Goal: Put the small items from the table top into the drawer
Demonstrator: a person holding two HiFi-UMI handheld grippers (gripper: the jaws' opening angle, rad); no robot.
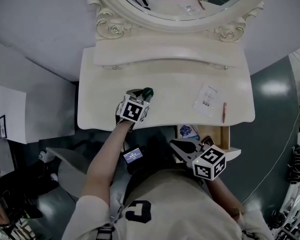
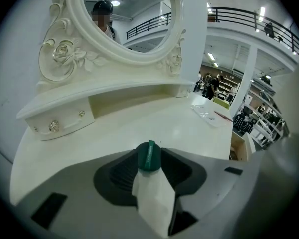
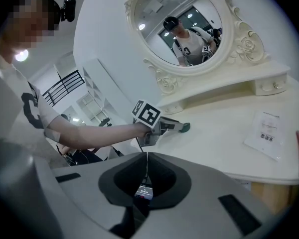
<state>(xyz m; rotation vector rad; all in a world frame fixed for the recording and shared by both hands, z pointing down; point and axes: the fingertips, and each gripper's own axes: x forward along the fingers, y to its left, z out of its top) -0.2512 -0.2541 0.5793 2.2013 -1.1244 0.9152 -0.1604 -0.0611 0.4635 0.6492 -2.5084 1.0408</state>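
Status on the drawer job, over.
Left gripper closed on green-capped tube, at tabletop. Right gripper shut, empty. Drawer open; flat packet and red stick lie on tabletop. Nothing in the way.

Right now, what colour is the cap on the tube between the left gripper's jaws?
Dark green cap; clearest in the left gripper view.
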